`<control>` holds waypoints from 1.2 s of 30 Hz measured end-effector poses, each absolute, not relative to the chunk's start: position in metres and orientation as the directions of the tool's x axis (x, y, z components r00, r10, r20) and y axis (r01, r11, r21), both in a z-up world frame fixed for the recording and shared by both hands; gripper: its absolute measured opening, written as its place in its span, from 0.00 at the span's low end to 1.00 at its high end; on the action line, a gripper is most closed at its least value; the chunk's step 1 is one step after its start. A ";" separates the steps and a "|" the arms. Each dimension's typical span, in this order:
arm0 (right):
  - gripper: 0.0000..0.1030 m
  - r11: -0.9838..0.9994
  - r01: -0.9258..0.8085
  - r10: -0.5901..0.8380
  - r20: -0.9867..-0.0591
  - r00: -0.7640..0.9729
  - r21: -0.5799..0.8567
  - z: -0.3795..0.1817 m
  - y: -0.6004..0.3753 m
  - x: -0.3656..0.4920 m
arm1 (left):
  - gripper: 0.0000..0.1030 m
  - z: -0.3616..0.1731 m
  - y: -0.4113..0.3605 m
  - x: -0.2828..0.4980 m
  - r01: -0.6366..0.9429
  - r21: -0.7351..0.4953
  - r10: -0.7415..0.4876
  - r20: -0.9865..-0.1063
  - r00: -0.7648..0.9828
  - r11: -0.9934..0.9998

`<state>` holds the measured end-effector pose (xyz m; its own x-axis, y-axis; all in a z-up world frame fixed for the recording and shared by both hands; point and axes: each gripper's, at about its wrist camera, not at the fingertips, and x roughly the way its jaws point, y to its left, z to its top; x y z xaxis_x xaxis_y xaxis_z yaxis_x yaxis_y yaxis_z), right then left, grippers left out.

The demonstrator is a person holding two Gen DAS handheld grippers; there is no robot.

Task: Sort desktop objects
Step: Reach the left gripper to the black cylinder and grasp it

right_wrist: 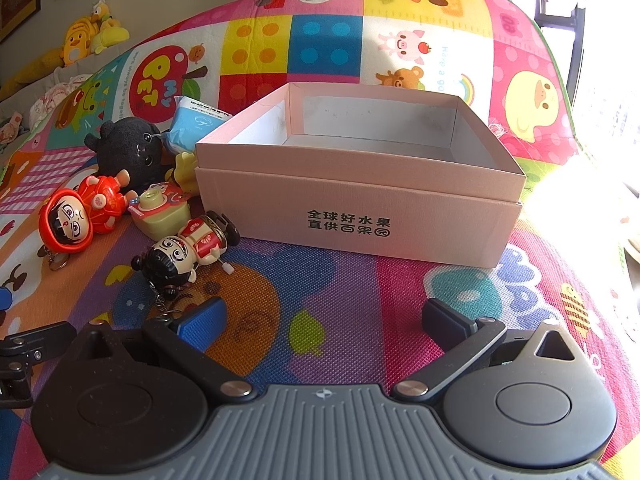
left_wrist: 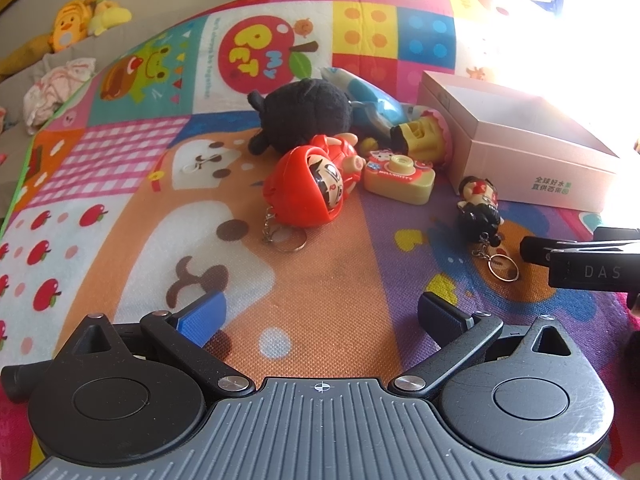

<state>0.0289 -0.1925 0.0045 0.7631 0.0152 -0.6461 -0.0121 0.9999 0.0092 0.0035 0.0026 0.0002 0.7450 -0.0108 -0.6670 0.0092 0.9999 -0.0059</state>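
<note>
Plainly, nothing is held: the left gripper and right gripper fingers are spread apart over the patchwork play mat. The red hooded keychain figurine beside the empty pink cardboard box must be grasped next.

One open pink cardboard box sits on one patchwork play mat, right of a cluster of small toys. Counted among them: two keychain figurines, one in a red hood and one black-haired doll nearer the box; one black plush toy; one yellow toy camera; one yellow figure lying against the box; and one blue-and-white packet at the far side. Two yellow stuffed animals rest far left, off the mat. Two grippers, left and right, are in view.
</note>
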 end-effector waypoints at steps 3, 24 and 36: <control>1.00 1.000 -0.010 0.013 -0.658 0.753 0.009 0.005 -0.192 0.014 | 1.00 0.000 0.003 0.002 0.018 -0.003 -0.016 -0.670 0.742 1.000; 1.00 0.999 -0.033 0.021 -0.692 0.722 -0.003 0.011 -0.190 -0.026 | 1.00 0.035 0.060 -0.074 -0.229 0.095 0.241 -0.570 0.786 0.969; 1.00 0.999 -0.047 0.028 -0.691 0.723 -0.008 0.010 -0.190 -0.026 | 0.84 0.015 0.109 -0.056 -0.342 0.041 0.273 -0.694 0.666 0.939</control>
<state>-0.0265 -0.1905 0.0105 0.7225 0.0284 -0.6908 -0.0470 0.9989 -0.0081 -0.0557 0.1089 0.0153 0.6658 0.2729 -0.6944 -0.3422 0.9387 0.0408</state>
